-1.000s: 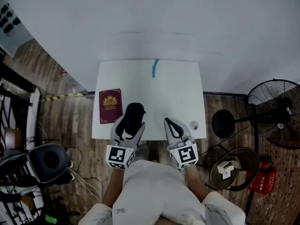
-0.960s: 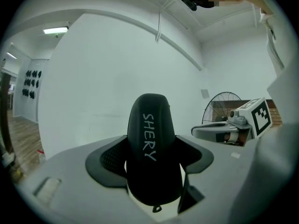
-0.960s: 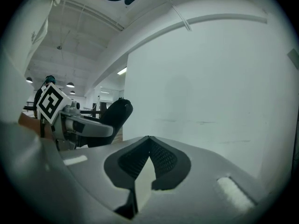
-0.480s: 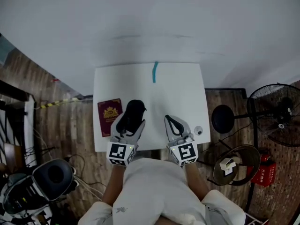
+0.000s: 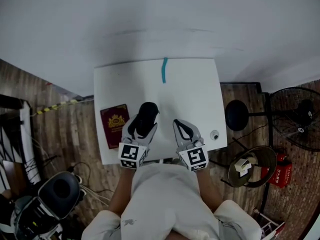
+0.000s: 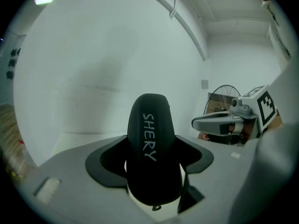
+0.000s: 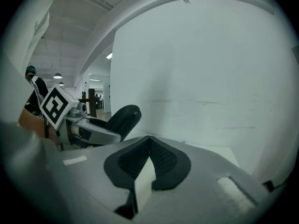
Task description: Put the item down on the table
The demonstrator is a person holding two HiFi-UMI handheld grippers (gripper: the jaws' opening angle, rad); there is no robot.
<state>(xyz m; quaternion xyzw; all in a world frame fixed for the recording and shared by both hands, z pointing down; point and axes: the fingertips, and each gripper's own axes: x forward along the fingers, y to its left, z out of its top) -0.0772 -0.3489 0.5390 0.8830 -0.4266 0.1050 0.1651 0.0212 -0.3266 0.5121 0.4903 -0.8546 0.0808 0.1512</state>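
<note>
Clamping a black case [image 6: 150, 143], left gripper [image 5: 143, 127] jaws stand wide; right gripper [image 7: 149, 140] jaws meet, empty.

Case [image 6: 149, 143]: black, smooth shell, matt with a faint sheen; pale lettering printed along it.
Left gripper [image 5: 142, 129]: grey plastic body, matt and smooth.
Right gripper [image 7: 149, 141]: same grey matt plastic; the dark pads [image 7: 166, 160] lining its jaws look rubbery, with a fine mesh grain.
Marker cubes [image 5: 132, 155]: flat printed faces, black on white, matt.
Surface [image 5: 195, 94]: white top, smooth and matt.
Booklet [image 5: 114, 125]: dark red cover with a slight sheen; gold stamped emblem.
Strip [image 5: 164, 70]: teal, thin and flat; material unclear.
Floor [image 5: 70, 129]: brown wood planks, visibly grained.
Wall [image 5: 160, 19]: white, plain, matt.
Fan [image 5: 300, 116]: dark wire guard, looks like metal.
Clothing [image 5: 160, 199]: white cloth, softly creased.
</note>
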